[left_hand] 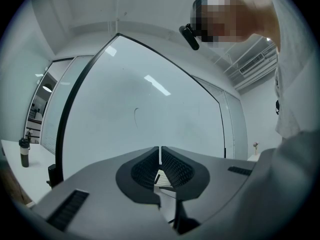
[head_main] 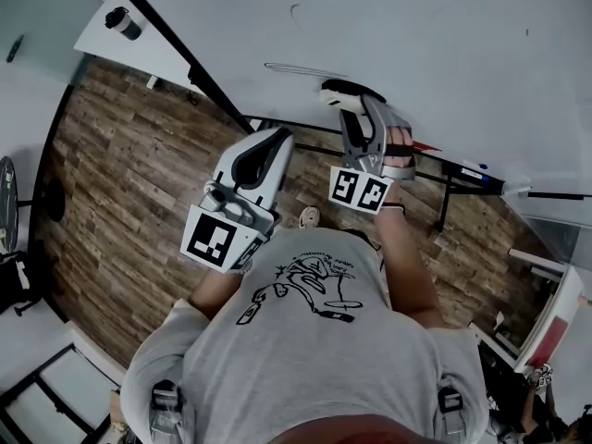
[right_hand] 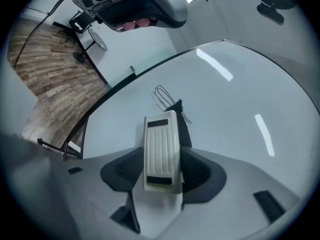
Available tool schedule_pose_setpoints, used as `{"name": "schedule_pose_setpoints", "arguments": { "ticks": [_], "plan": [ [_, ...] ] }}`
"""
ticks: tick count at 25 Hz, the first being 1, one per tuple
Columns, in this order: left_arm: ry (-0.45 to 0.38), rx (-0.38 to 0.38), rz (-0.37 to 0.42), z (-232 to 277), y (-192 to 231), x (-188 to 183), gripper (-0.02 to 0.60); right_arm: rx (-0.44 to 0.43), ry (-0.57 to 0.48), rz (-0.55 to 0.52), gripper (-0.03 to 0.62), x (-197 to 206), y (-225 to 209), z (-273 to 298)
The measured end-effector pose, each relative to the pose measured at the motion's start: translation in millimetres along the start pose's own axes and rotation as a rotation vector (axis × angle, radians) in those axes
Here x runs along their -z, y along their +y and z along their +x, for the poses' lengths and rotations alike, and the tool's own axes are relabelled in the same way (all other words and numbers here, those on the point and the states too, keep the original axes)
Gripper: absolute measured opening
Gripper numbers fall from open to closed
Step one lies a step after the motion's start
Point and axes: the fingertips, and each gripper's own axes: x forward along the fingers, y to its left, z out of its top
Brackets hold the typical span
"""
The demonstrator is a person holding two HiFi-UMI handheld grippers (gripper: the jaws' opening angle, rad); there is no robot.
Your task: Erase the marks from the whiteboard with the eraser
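Two grippers: right gripper (right_hand: 162, 171) jaws clamp the ribbed cream plastic eraser (right_hand: 161, 149) by its sides, dark felt against the glossy whiteboard (right_hand: 240, 99), just beside thin looped marks (right_hand: 162, 96); left gripper (left_hand: 160, 156) jaws pressed together, empty.

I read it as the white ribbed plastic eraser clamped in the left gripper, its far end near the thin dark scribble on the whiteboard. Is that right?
Not quite. The white ribbed plastic eraser is clamped in the right gripper, not the left, as the right gripper view shows. The left gripper is shut on nothing. The rest stands: the eraser's far end is near the thin dark scribble on the whiteboard.
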Motion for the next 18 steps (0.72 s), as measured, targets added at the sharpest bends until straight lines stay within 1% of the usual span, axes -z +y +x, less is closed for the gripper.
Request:
{"name": "schedule_pose_setpoints", "arguments": {
  "ticks": [3, 7, 9, 12, 18],
  "plan": [
    [-0.002, -0.003, 0.000, -2.3, 0.6, 0.0, 0.032, -0.028, 0.009, -0.001, 0.239, -0.7, 2.0, -0.4],
    [-0.012, -0.006, -0.002, -5.0, 0.7, -0.3, 0.032, -0.105, 0.011, 0.022, 0.239, -4.2, 15.3, -6.4],
    [-0.010, -0.013, -0.007, -7.3, 2.0, 0.1, 0.032, -0.114, -0.003, 0.028, 0.239, -10.3, 17.2, -13.1],
    [-0.014, -0.025, -0.006, -9.8, 7.1, -0.6, 0.032, -0.093, -0.036, 0.043, 0.239, -26.6, 4.7, -22.4],
    [-0.019, -0.042, -0.009, -12.9, 13.2, -0.2, 0.032, -0.009, -0.100, 0.086, 0.239, -59.0, -47.9, -37.5]
  ]
}}
